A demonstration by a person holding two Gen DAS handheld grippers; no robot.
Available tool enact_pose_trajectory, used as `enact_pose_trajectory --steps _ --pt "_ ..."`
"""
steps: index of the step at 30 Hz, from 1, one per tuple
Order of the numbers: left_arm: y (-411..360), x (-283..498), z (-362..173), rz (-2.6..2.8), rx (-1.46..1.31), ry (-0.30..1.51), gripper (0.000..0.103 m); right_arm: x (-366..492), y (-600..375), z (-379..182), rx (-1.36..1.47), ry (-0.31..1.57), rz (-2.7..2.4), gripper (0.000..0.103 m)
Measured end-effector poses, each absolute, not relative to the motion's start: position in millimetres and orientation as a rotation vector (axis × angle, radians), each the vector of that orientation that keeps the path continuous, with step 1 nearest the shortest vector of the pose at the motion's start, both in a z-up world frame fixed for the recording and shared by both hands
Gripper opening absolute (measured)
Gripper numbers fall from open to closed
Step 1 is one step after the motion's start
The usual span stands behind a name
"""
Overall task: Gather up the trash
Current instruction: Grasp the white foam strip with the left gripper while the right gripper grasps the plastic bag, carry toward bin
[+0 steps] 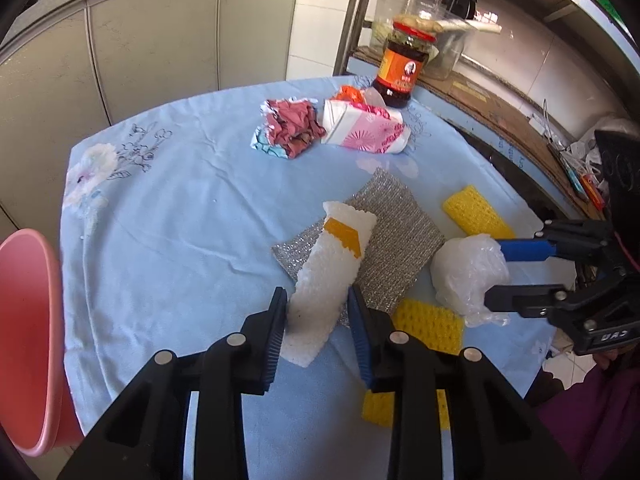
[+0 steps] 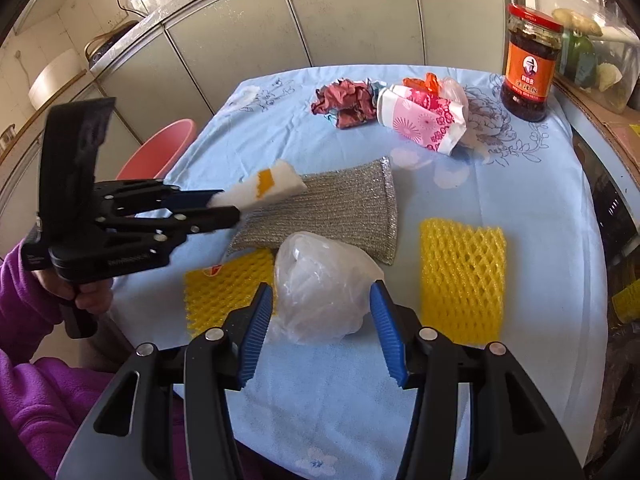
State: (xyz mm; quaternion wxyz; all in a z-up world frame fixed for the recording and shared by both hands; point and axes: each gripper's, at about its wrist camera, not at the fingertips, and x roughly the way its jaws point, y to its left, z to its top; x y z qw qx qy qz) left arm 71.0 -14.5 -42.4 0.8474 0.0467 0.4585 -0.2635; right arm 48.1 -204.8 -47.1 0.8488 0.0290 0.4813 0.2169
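My left gripper (image 1: 318, 300) is shut on a white foam sleeve (image 1: 332, 264) with an orange band, which lies tilted over a silver scouring cloth (image 1: 384, 236). It also shows in the right wrist view (image 2: 228, 206) holding the sleeve (image 2: 272, 186). My right gripper (image 2: 322, 300) straddles a crumpled clear plastic bag (image 2: 320, 292) on the table, its pads touching the bag's sides; it also shows in the left wrist view (image 1: 492, 272) around the bag (image 1: 468, 276). Yellow foam nets (image 2: 462, 280) (image 2: 224, 292) lie beside the bag.
A blue flowered cloth (image 1: 180, 208) covers the table. At the far side lie a crumpled red wrapper (image 1: 292, 126), a pink tissue pack (image 1: 364, 128) and a sauce jar (image 1: 402, 66). A pink basin (image 1: 28, 340) sits off the left edge. A shelf (image 1: 500, 108) runs at the right.
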Motion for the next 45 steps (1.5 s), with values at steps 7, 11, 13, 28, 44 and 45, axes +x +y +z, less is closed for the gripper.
enact_pose_trajectory --steps 7,11,13,28,44,45 --pt "-2.2 61.6 -29.9 -0.521 0.034 0.926 0.03 47.0 -202.1 -48.0 0.052 1.005 0.445 0.051" --pt "3.0 58.2 -25.6 -0.491 0.001 0.911 0.03 45.6 -201.6 -48.0 0.038 0.996 0.429 0.033" --pt "5.9 56.9 -23.3 -0.477 -0.013 0.904 0.03 44.2 -202.5 -46.7 0.036 0.987 0.422 0.026" --pt "35.2 39.8 13.1 -0.281 -0.081 0.768 0.03 45.9 -183.6 -0.7 -0.022 0.835 0.443 0.022" --pt "76.8 36.5 45.5 0.022 -0.121 0.634 0.031 79.2 -100.1 40.6 -0.113 0.689 0.556 0.022" --pt "79.3 37.3 45.6 0.036 -0.126 0.634 0.031 82.0 -93.3 41.8 -0.119 0.683 0.565 0.022"
